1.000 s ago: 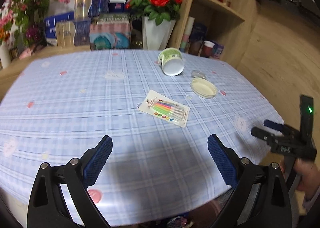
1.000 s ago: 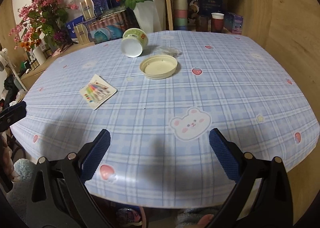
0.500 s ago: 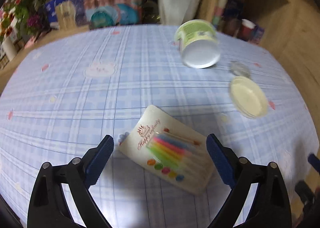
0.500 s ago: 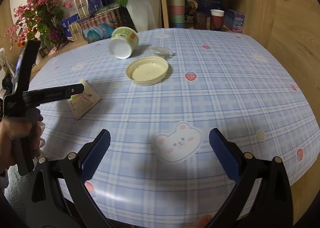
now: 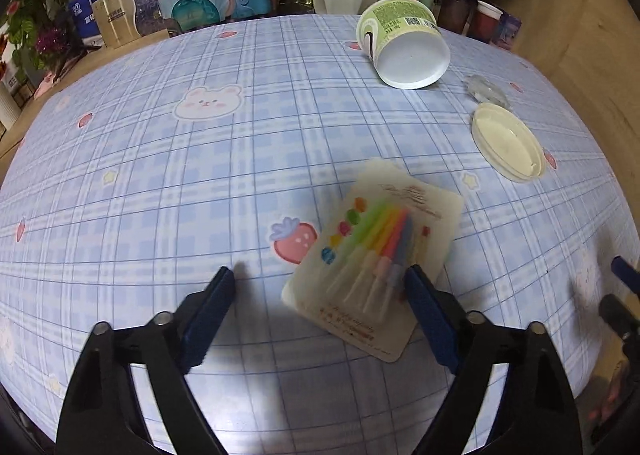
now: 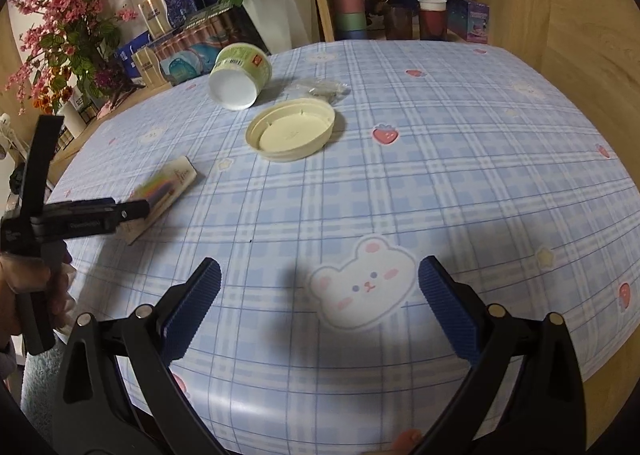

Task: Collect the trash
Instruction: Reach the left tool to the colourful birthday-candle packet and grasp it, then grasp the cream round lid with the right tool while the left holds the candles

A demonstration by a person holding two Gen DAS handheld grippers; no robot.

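The left gripper (image 5: pixel 320 283) has just been closing around the near end of the candle pack (image 5: pixel 376 255), pads not yet pressing. The right gripper (image 6: pixel 320 279) gapes empty. Farther off lie the lid (image 6: pixel 290 131) and tipped cup (image 6: pixel 238 75).

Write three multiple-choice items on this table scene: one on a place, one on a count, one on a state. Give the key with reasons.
1. Where does the cream lid lie?
A. inside the tub
B. on the tablecloth beside the tub
C. on the shelf

2. How many loose pieces of trash lie on the tablecloth?
A. two
B. four
C. seven

3. How is the green tub resting?
A. upright
B. on its side
C. crushed flat

Key: B, bare cloth separates lid and tub; B, tub, lid, candle pack, clear wrapper; B, its open mouth faces sideways.
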